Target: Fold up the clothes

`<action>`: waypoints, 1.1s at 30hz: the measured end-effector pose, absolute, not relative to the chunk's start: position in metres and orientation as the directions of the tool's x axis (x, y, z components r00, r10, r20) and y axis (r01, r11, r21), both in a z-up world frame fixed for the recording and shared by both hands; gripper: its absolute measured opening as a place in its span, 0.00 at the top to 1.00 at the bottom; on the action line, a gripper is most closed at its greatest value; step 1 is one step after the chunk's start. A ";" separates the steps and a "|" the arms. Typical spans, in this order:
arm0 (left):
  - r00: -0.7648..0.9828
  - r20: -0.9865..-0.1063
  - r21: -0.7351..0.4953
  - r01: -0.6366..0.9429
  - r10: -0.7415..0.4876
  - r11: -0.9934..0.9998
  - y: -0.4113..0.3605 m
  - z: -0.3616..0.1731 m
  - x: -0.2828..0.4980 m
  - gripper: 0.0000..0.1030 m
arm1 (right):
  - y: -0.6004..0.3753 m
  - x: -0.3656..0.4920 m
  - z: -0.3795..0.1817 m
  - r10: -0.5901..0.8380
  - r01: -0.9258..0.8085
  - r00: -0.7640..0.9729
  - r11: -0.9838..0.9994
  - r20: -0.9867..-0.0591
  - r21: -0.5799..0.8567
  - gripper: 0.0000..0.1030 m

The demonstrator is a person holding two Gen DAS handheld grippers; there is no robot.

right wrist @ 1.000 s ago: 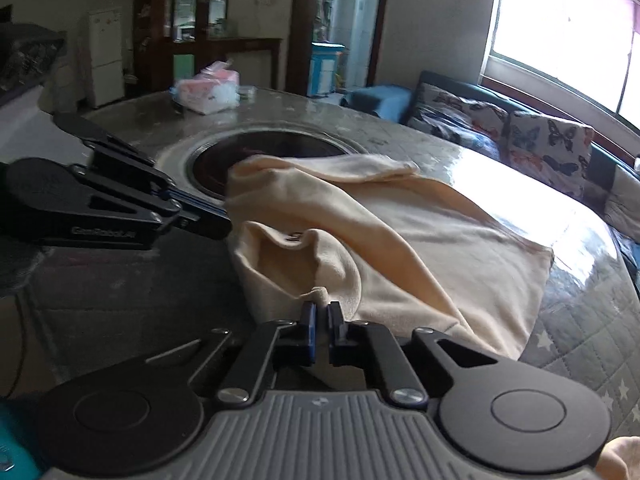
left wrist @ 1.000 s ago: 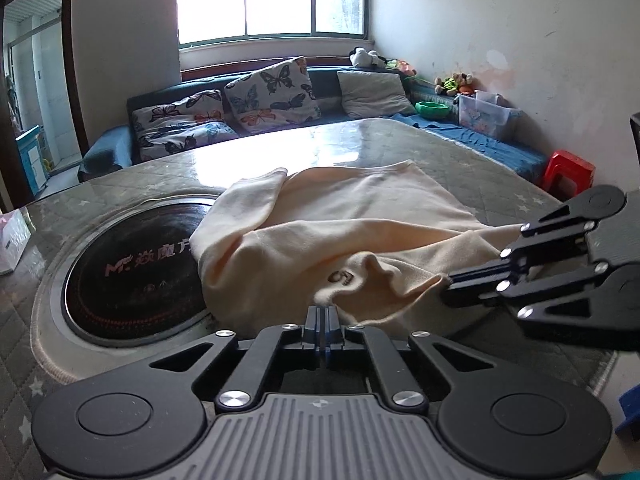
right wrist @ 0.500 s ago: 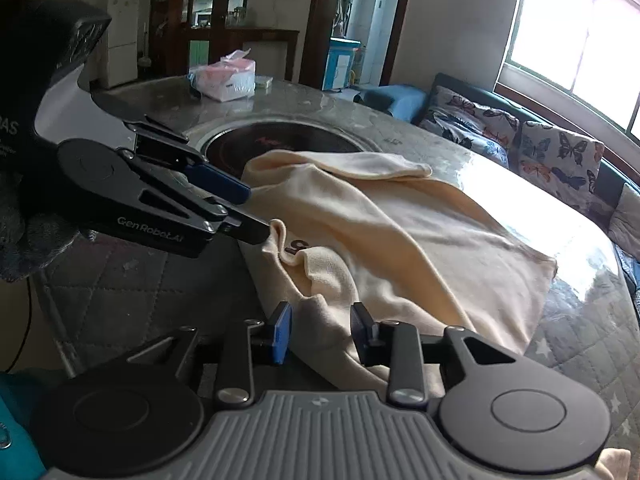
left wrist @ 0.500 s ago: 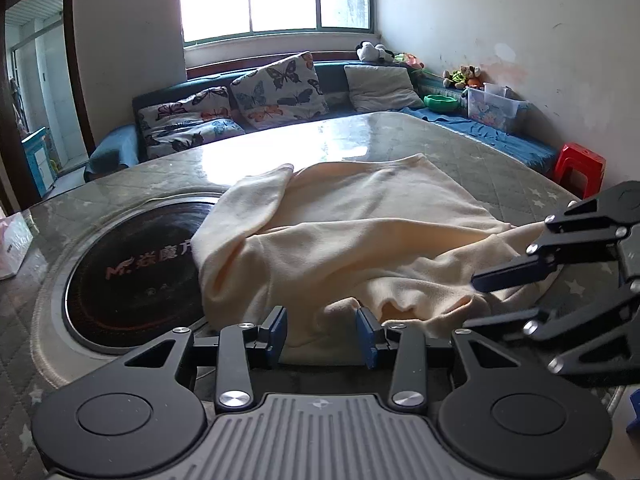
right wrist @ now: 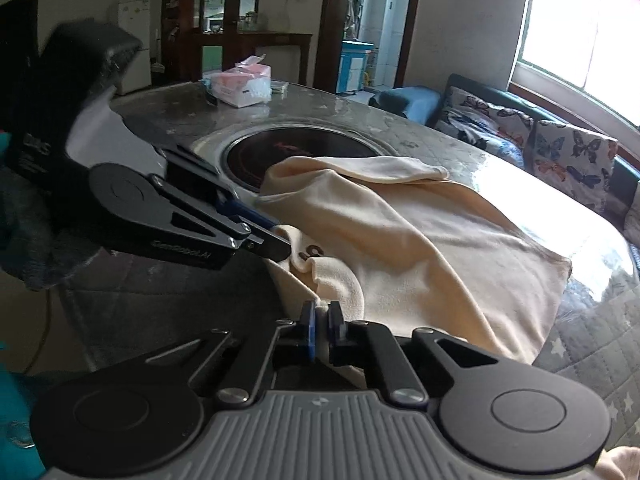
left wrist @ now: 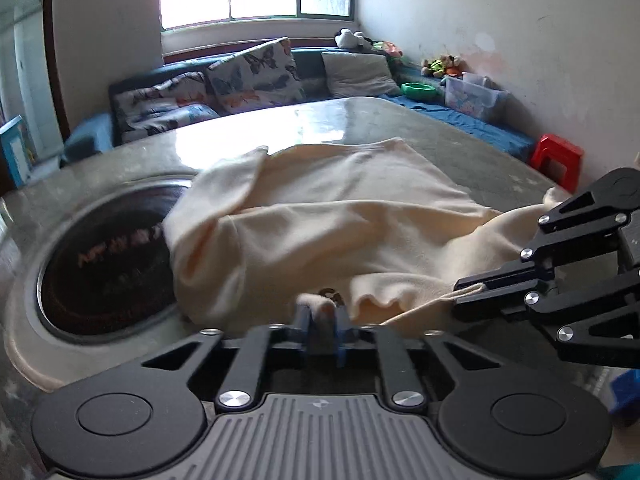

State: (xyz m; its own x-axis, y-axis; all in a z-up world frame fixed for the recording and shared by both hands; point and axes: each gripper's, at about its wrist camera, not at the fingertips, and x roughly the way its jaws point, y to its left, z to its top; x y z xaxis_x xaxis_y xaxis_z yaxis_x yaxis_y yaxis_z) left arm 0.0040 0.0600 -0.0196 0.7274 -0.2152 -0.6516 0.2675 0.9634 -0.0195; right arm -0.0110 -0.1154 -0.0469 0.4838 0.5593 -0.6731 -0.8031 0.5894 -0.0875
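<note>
A cream garment [left wrist: 340, 216] lies bunched on the round table, partly folded over itself; it also shows in the right wrist view [right wrist: 420, 248]. My left gripper [left wrist: 322, 314] is shut on the garment's near edge, with a fold of cloth pinched between its blue pads. It also shows in the right wrist view [right wrist: 276, 246] at the left. My right gripper [right wrist: 320, 322] is shut on the same near edge, further right. It shows in the left wrist view [left wrist: 460, 300] gripping the hem.
A dark round hotplate [left wrist: 104, 256] is set into the table [left wrist: 320, 120], partly under the garment's left side. A tissue pack [right wrist: 240, 88] lies at the table's far side. A sofa with cushions [left wrist: 248, 76] and a red stool [left wrist: 558, 160] stand beyond.
Both grippers were shut a second ago, opened half a second ago, and have now closed again on the garment's near edge. The hem is drawn taut between them.
</note>
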 end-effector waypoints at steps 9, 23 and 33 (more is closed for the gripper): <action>0.684 -0.680 -0.009 0.352 -0.264 0.936 0.060 -0.017 -0.050 0.94 | -0.128 -0.047 -0.042 0.594 -0.863 0.361 0.506 -0.719 -0.016 0.95; 0.778 -0.613 0.068 0.229 -0.140 0.971 0.058 0.011 0.003 0.54 | -0.141 -0.014 -0.027 0.597 -0.804 0.421 0.595 -0.683 0.025 0.84; 0.775 -0.631 0.147 0.084 0.028 0.986 0.043 -0.007 0.118 0.52 | -0.149 0.008 -0.065 0.551 -0.744 0.430 0.665 -0.715 0.065 0.69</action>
State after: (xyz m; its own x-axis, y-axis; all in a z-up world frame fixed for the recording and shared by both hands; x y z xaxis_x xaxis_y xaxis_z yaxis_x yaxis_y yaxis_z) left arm 0.1178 0.0429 -0.0069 0.7750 0.0281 -0.6313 0.0838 0.9856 0.1467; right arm 0.0076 -0.1490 -0.0651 0.4301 0.5511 -0.7151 -0.7440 0.6650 0.0650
